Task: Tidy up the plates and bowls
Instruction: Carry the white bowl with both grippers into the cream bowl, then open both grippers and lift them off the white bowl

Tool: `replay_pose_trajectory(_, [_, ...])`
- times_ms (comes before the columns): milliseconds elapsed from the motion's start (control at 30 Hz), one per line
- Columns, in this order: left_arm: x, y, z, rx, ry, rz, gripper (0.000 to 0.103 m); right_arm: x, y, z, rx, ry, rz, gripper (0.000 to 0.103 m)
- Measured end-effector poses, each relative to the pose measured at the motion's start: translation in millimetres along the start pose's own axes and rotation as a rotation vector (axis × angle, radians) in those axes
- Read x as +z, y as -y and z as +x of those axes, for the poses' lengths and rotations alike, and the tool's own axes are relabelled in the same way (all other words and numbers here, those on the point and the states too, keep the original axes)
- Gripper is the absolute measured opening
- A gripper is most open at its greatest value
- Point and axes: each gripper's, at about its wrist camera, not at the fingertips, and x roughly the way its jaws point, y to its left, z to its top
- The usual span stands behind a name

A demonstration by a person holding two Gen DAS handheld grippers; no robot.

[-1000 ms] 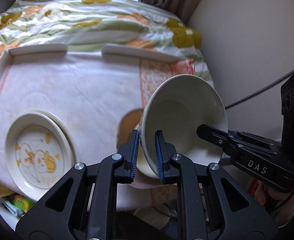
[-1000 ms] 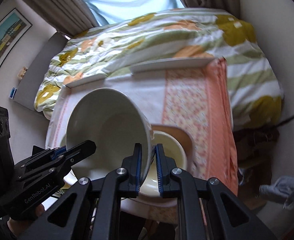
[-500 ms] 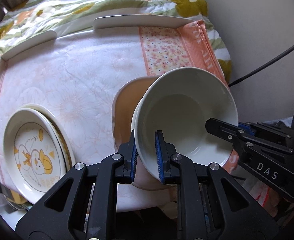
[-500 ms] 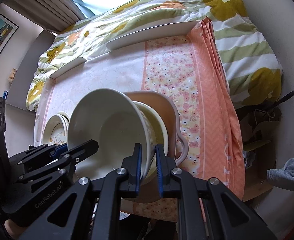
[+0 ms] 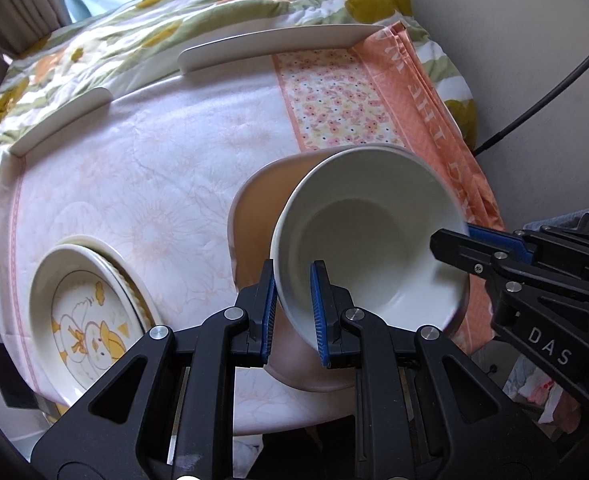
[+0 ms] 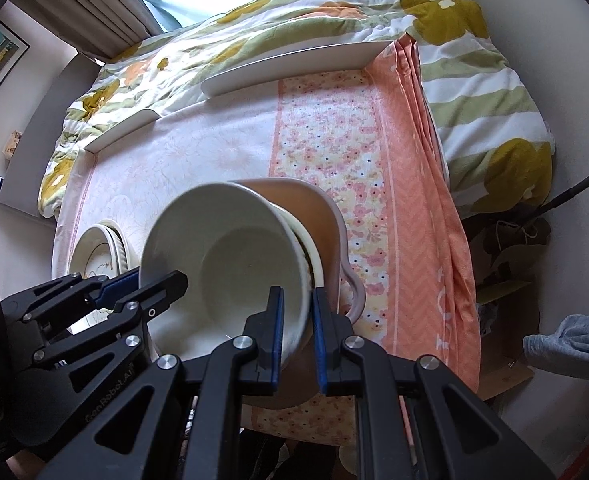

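Both my left fingers point(image 5: 292, 312) and right fingers point(image 6: 296, 338) pinch opposite rims of a smooth round white bowl point(image 5: 368, 240), tilted over the peach handled dish point(image 6: 326, 220) on the floral-clothed tabletop point(image 5: 166, 168).

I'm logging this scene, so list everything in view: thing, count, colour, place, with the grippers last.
White bowl: one, tilted, held above the tan dish by both grippers.
Cream bowl: one, sitting in the tan dish, under the white bowl.
Tan dish: one, pinkish tan with a handle, on the cloth's near right.
Plates: a small stack, count unclear, cream, top one with a yellow cartoon print, near left.
Tablecloth: one, pale with a peach floral band on the right.
Quilt: one, green, white and mustard floral, behind the table.
Left gripper: black with blue pads, shut on the white bowl's rim.
Right gripper: same, shut on the opposite rim.
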Motion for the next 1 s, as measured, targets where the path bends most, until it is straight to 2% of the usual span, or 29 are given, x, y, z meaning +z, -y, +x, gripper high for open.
replay_pose_trajectory(233, [-0.5, 1.1, 0.4, 0.014, 0.004, 0.019, 0.014, -0.6, -5.3, -3.6, -0.037, 0.008, -0.030, 0.013])
replay_pose_trajectory(433, [-0.5, -2.6, -6.0, -0.002, 0.015, 0.018, 0.014, 0.8, -3.2, -5.9, -0.019, 0.012, -0.018, 0.013])
replay_pose_trajectory(633, [4.6, -17.9, -47.4, -0.008, 0.109, -0.003, 0.015, 3.9, 0.9, -43.9, 0.002, 0.083, -0.023, 0.013])
replay_pose_trajectory(700, [3.1, -25.6, -69.2, -0.002, 0.168, -0.014, 0.015, 3.6, -0.3, -58.6, 0.002, 0.109, -0.038, 0.013])
replay_pose_trajectory(767, [1.2, -31.3, -87.3, 0.022, 0.210, -0.013, 0.027, 2.7, -1.4, -74.3, 0.010, 0.135, -0.062, 0.013])
replay_pose_trajectory(800, [-0.5, -34.9, -96.6, 0.043, 0.232, -0.013, 0.056, 1.1, -2.9, -83.4, 0.010, 0.149, -0.079, 0.013])
replay_pose_trajectory(833, [-2.7, -38.9, -105.7, 0.059, 0.259, -0.015, 0.091, -0.1, -4.0, -89.6, 0.011, 0.161, -0.092, 0.017])
replay_pose_trajectory(867, [-6.3, -43.9, -117.5, 0.062, 0.306, -0.018, 0.103, -2.0, -5.2, -97.7, 0.013, 0.178, -0.107, 0.033])
replay_pose_trajectory(900, [-9.5, -47.7, -126.9, 0.064, 0.343, -0.020, 0.103, -3.5, -6.1, -104.4, 0.015, 0.191, -0.121, 0.048])
replay_pose_trajectory(933, [-12.3, -51.5, -134.1, 0.067, 0.362, -0.018, 0.103, -5.2, -6.5, -110.3, 0.017, 0.204, -0.134, 0.085])
replay_pose_trajectory(967, [-15.2, -55.9, -139.6, 0.064, 0.364, -0.006, 0.103, -7.6, -7.3, -116.2, 0.018, 0.220, -0.147, 0.103])
replay_pose_trajectory(1000, [-18.2, -59.6, -142.1, 0.061, 0.361, 0.005, 0.103, -10.8, -7.9, -121.8, 0.012, 0.239, -0.164, 0.103])
